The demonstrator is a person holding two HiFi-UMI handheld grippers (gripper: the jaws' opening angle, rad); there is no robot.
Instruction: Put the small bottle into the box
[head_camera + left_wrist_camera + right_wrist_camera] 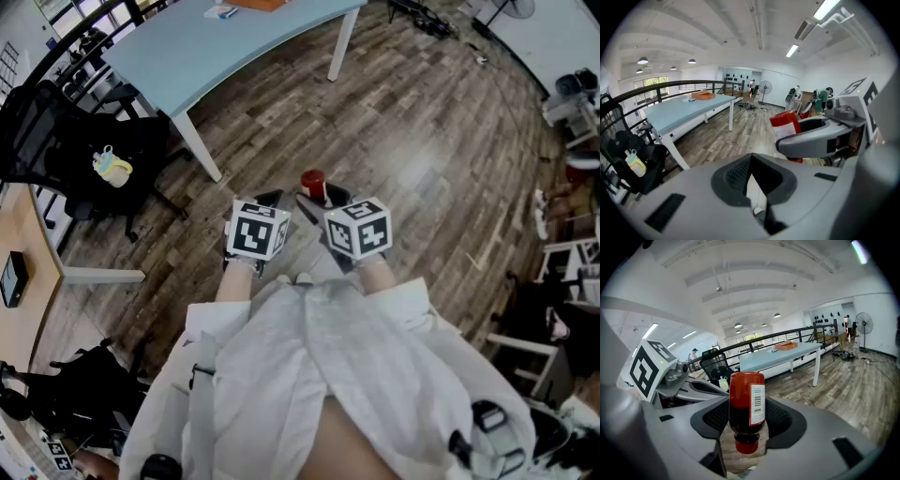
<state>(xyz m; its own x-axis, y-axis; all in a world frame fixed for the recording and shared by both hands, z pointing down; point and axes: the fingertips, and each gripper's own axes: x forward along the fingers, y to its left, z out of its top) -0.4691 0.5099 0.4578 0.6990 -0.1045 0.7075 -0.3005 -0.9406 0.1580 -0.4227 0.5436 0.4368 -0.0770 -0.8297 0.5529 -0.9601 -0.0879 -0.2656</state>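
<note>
The small bottle (312,185) is red with a white barcode label, and it hangs cap-down in my right gripper (315,201). In the right gripper view its dark body (746,404) sits between the two black pads, which press on its sides. My left gripper (271,200) is held just left of it at the same height. Its jaws (749,180) are together with nothing between them. From the left gripper view the bottle (786,126) shows behind the right gripper's finger (820,137). A flat orange box (703,95) lies on the far light blue table.
The light blue table (234,47) stands ahead to the left on white legs. A black office chair (56,141) with a yellow-green bottle (112,167) on it is at the left. Wooden floor (422,141) stretches ahead. Equipment clutters the right edge (572,103).
</note>
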